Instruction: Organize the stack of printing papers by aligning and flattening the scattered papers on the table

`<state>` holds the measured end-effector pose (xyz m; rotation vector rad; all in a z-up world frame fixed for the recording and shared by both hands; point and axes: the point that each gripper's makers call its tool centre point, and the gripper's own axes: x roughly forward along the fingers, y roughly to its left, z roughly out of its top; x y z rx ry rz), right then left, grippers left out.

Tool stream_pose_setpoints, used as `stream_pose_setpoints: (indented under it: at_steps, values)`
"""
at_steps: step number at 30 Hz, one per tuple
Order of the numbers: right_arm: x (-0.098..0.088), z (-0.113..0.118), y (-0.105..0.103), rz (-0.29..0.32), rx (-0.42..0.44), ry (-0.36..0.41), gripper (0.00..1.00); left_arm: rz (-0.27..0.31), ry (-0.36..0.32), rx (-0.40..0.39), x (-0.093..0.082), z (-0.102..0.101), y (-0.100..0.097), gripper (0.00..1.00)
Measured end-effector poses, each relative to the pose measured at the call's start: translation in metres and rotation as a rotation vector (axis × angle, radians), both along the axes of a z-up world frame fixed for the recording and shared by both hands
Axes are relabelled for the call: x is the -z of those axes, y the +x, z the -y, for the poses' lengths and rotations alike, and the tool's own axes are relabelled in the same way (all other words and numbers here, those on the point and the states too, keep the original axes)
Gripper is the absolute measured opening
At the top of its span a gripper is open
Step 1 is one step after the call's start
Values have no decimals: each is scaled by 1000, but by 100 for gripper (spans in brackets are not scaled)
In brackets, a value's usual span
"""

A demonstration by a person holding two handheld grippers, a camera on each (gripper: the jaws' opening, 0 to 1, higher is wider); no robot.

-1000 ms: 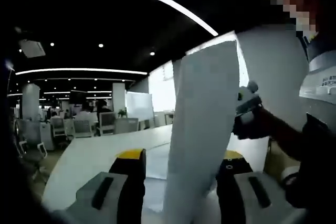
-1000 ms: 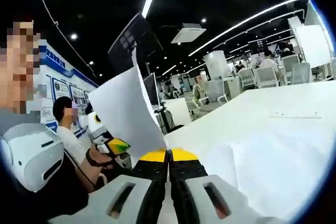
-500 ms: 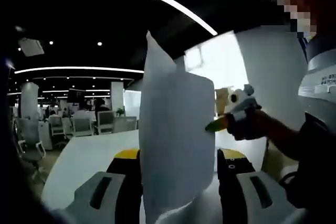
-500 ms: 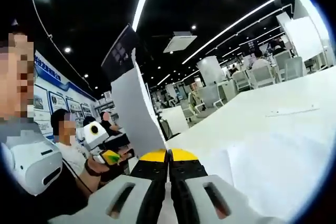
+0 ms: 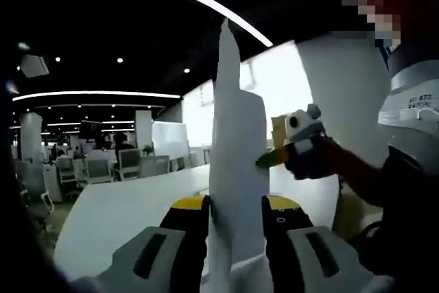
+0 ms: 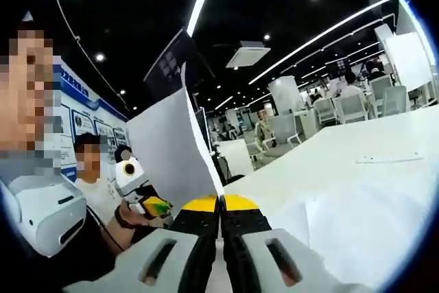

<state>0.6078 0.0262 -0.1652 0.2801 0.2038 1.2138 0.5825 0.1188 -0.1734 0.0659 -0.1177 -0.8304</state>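
Both grippers pinch upright paper (image 5: 236,169), left gripper (image 5: 234,205) and right gripper (image 6: 220,204), above bare white table (image 6: 357,190)

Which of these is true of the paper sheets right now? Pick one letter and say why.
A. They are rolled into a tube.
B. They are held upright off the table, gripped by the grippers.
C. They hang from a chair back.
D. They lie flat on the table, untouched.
B. The paper sheets stand upright between the jaws of the left gripper, and the right gripper is shut on their edge above the white table.
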Motion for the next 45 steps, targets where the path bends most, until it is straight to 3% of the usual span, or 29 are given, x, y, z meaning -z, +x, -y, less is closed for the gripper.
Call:
stream_pose_setpoints:
  at_steps: [5, 16, 24, 39, 45]
  values:
    - [5, -7, -7, 5, -40, -46, 0, 3, 10, -5, 1, 1, 0, 35]
    - [4, -13, -7, -22, -59, -30, 0, 40, -10, -4, -15, 1, -2, 34]
    - [1, -18, -7, -27, -70, -15, 0, 47, -25, -17, -17, 0, 5, 21]
    - [3, -22, -9, -30, -83, -11, 0, 37, -25, 13, -15, 8, 7, 7]
    - [3, -22, -10, -26, -83, -11, 0, 36, -25, 13, -16, 10, 8, 6]
